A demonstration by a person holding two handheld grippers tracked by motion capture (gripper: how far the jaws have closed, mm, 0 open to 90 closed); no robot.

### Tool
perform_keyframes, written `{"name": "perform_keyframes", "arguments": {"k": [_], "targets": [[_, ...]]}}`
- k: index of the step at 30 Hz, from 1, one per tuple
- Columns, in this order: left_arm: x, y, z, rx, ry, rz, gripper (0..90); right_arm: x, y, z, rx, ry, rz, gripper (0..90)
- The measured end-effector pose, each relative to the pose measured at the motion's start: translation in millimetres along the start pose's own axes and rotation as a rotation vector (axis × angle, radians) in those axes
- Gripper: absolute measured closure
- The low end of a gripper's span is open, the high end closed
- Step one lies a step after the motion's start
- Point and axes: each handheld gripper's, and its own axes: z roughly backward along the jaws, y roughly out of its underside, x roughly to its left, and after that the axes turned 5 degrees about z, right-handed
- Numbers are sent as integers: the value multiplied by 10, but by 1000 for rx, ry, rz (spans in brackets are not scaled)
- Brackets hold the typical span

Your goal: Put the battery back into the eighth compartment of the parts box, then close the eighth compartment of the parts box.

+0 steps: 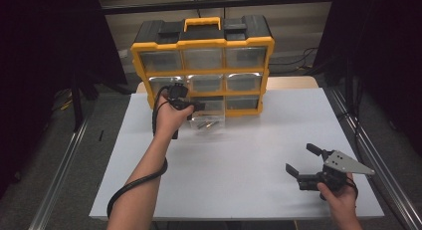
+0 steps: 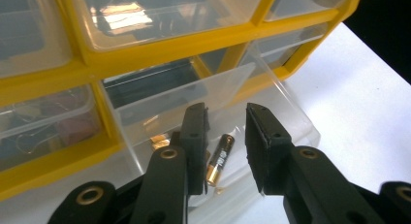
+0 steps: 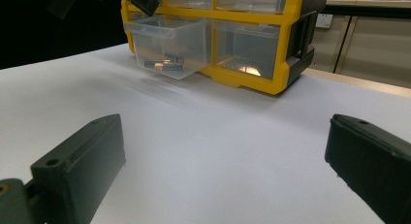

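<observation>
A yellow and black organizer (image 1: pixel 201 70) with clear drawers stands at the back of the white table (image 1: pixel 249 155). Its bottom middle drawer (image 1: pixel 208 121) (image 2: pixel 271 98) (image 3: pixel 167 44) is pulled out. Small batteries (image 1: pixel 205 124) (image 3: pixel 165 65) lie on its floor; one black and gold battery (image 2: pixel 220 158) shows close up. My left gripper (image 1: pixel 199 106) (image 2: pixel 228 136) hovers over this drawer, jaws a little apart with nothing between them. My right gripper (image 1: pixel 301 158) (image 3: pixel 225 122) rests near the table's front right, wide open and empty.
The other drawers are pushed in; the bottom left one (image 2: pixel 43 122) holds binder clips. Metal rails (image 1: pixel 368 155) run along both sides of the table. A black cable (image 1: pixel 134 182) trails from the left gripper along the forearm.
</observation>
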Motion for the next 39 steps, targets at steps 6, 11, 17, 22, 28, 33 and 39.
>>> {"name": "perform_keyframes", "arguments": {"k": [6,11,17,22,28,33,39], "targets": [[-92,68,23,-20,45,-3,719,7,-2,0,-1,-1,0,2],[-146,119,48,-26,73,-13,736,6,-3,-1,-1,-1,0,2],[-196,185,44,-29,90,-23,781,4,-4,0,-3,3,4,2],[-220,230,16,-11,96,-43,814,5,-8,2,-5,3,2,2],[-248,262,-1,-6,105,-47,813,2,-7,1,-3,4,3,2],[-256,294,-21,8,105,-53,817,14,-12,-5,-1,2,4,2],[-247,339,-57,10,110,-45,846,0,-7,1,-1,3,5,2]]}}
